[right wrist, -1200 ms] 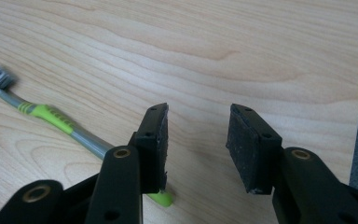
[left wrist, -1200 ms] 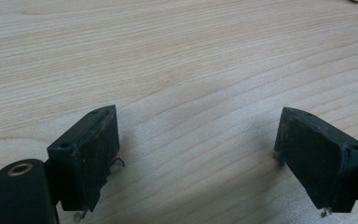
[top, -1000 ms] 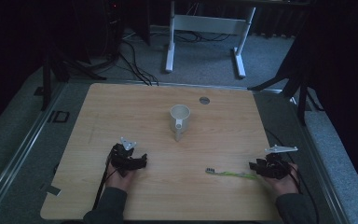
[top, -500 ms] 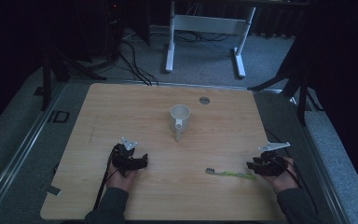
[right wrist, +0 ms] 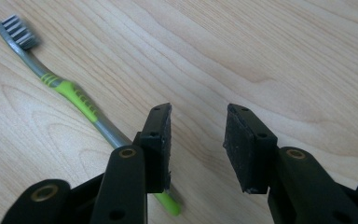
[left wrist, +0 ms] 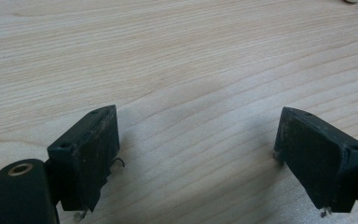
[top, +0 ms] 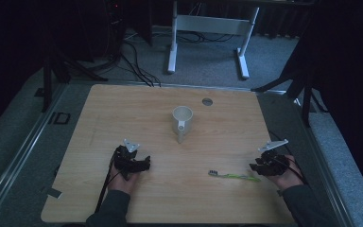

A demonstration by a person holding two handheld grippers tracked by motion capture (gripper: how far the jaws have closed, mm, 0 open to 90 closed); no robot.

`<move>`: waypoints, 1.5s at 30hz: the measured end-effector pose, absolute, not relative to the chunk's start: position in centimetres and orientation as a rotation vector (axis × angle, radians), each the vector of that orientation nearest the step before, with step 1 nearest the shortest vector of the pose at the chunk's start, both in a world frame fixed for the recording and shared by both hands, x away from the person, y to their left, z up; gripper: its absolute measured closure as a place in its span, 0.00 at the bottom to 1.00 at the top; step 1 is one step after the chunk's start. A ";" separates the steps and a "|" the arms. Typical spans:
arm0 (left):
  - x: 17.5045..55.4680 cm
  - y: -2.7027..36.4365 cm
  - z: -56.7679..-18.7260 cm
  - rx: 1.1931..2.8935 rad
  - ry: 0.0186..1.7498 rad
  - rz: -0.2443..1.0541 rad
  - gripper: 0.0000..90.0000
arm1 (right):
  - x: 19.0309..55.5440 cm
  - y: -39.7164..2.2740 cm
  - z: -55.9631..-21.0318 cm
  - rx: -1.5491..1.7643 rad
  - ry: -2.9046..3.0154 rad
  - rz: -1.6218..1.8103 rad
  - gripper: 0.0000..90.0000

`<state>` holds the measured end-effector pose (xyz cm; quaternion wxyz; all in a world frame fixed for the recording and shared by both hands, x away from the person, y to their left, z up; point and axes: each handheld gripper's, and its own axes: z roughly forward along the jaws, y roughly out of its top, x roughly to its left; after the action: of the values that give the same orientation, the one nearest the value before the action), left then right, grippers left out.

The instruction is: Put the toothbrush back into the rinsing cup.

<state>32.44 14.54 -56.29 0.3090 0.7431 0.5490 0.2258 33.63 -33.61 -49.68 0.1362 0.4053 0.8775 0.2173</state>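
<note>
The toothbrush (right wrist: 70, 91) lies flat on the table (top: 123, 109), just beside the right tool (top: 260, 168), its handle end passing under the outer side of one jaw, not between them. To pick it up well, shift sideways until the handle sits centred in the gap. The jaws, partly open and empty, have just been closing. The left tool (left wrist: 196, 154) rests wide open, holding nothing.

Light wooden table (top: 123, 113) carries a white mug (top: 181, 120) and a green toothbrush (top: 231, 176)
</note>
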 end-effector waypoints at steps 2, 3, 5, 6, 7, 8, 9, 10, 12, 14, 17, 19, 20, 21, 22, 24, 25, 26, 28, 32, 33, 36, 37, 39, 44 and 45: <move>32.4 14.4 -56.3 1.961 1.451 0.595 0.16 | 33.8 -33.5 -49.5 1.161 2.551 0.623 0.68; 32.4 14.4 -56.3 1.961 1.451 0.595 0.16 | 33.8 -33.5 -49.5 1.161 2.551 0.623 0.68; 32.4 14.4 -56.3 1.965 1.447 0.594 0.16 | 34.0 -33.5 -49.3 1.159 2.574 0.640 0.68; 32.4 14.4 -56.3 1.967 1.446 0.593 0.16 | 34.3 -33.5 -49.1 1.146 2.594 0.641 0.69; 32.4 14.4 -56.3 1.967 1.445 0.592 0.16 | 34.4 -33.4 -49.0 1.147 2.602 0.641 0.69; 32.4 14.4 -56.3 1.966 1.445 0.592 0.16 | 34.5 -33.4 -49.0 1.141 2.611 0.634 0.69; 32.4 14.4 -56.3 1.966 1.445 0.592 0.16 | 34.5 -33.4 -49.0 1.141 2.611 0.634 0.69; 32.4 14.3 -56.3 1.965 1.445 0.591 0.16 | 34.7 -33.2 -48.9 1.124 2.624 0.614 0.69; 32.4 14.3 -56.3 1.964 1.445 0.591 0.16 | 34.8 -33.1 -48.9 1.112 2.629 0.609 0.69; 32.4 14.3 -56.3 1.964 1.447 0.592 0.16 | 34.9 -32.8 -48.8 1.089 2.641 0.600 0.68; 32.4 14.3 -56.3 1.966 1.446 0.592 0.16 | 35.0 -32.5 -48.7 1.070 2.646 0.595 0.68; 32.4 14.2 -56.3 1.968 1.445 0.592 0.16 | 35.1 -32.3 -48.7 1.057 2.653 0.596 0.67; 32.4 14.2 -56.3 1.968 1.445 0.591 0.16 | 35.1 -32.2 -48.6 1.053 2.659 0.596 0.67; 32.4 14.2 -56.3 1.968 1.445 0.591 0.16 | 35.1 -32.0 -48.6 1.045 2.663 0.598 0.66; 32.4 14.2 -56.3 1.967 1.444 0.591 0.16 | 35.1 -31.7 -48.5 1.025 2.673 0.596 0.66; 32.4 14.2 -56.3 1.967 1.444 0.591 0.16 | 35.1 -31.6 -48.5 1.018 2.679 0.591 0.66; 32.4 14.2 -56.3 1.966 1.444 0.591 0.16 | 35.2 -31.4 -48.6 1.004 2.692 0.583 0.66; 32.4 14.2 -56.3 1.967 1.444 0.591 0.16 | 35.2 -31.3 -48.6 0.992 2.696 0.581 0.66; 32.4 14.2 -56.3 1.967 1.444 0.591 0.16 | 35.3 -31.2 -48.6 0.993 2.697 0.575 0.66; 32.4 14.2 -56.3 1.968 1.444 0.591 0.16 | 35.4 -30.8 -48.4 0.962 2.717 0.564 0.67; 32.4 14.2 -56.3 1.968 1.444 0.591 0.16 | 35.4 -30.7 -48.4 0.957 2.718 0.564 0.67; 32.4 14.2 -56.3 1.968 1.445 0.591 0.16 | 35.4 -30.1 -48.2 0.923 2.739 0.545 0.68; 32.4 14.2 -56.3 1.968 1.445 0.591 0.16 | 35.5 -30.0 -48.2 0.912 2.745 0.541 0.68; 32.4 14.2 -56.3 1.968 1.444 0.591 0.16 | 35.5 -29.8 -48.1 0.903 2.754 0.537 0.68; 32.4 14.2 -56.3 1.969 1.445 0.592 0.16 | 35.5 -29.5 -48.0 0.882 2.768 0.532 0.68; 32.4 14.2 -56.3 1.969 1.445 0.591 0.16 | 35.6 -29.4 -48.0 0.879 2.769 0.529 0.68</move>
<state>32.41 14.24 -56.27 0.3092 0.7451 0.5469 0.2238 35.57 -29.38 -48.00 0.0944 0.2963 0.9335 0.1784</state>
